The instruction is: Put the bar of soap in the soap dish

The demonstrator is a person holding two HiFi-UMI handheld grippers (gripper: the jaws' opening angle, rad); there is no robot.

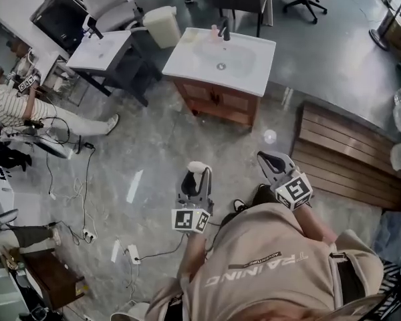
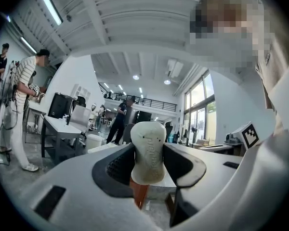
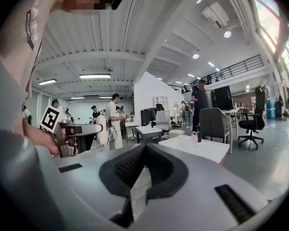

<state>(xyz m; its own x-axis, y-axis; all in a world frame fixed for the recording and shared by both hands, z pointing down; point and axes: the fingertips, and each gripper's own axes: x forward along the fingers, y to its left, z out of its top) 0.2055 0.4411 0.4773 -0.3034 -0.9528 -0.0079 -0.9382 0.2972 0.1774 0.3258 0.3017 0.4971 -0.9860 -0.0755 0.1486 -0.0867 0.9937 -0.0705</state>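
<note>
Left hand-held gripper point(image 1: 195, 181) pinches the bar of soap point(image 2: 148, 150), right hand-held gripper point(image 3: 144, 150) closed, empty — slick soap could slip out before reaching the 12 o'clock surface point(image 1: 248, 67).

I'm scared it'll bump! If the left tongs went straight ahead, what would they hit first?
Probably the sink cabinet; the left tongs, holding the soap, point at it across the floor.

Left gripper point(image 1: 198, 178), held level, clamps the bar of soap point(image 2: 148, 150) between its jaws; right gripper point(image 1: 267, 158), beside it, has its jaws together.
</note>
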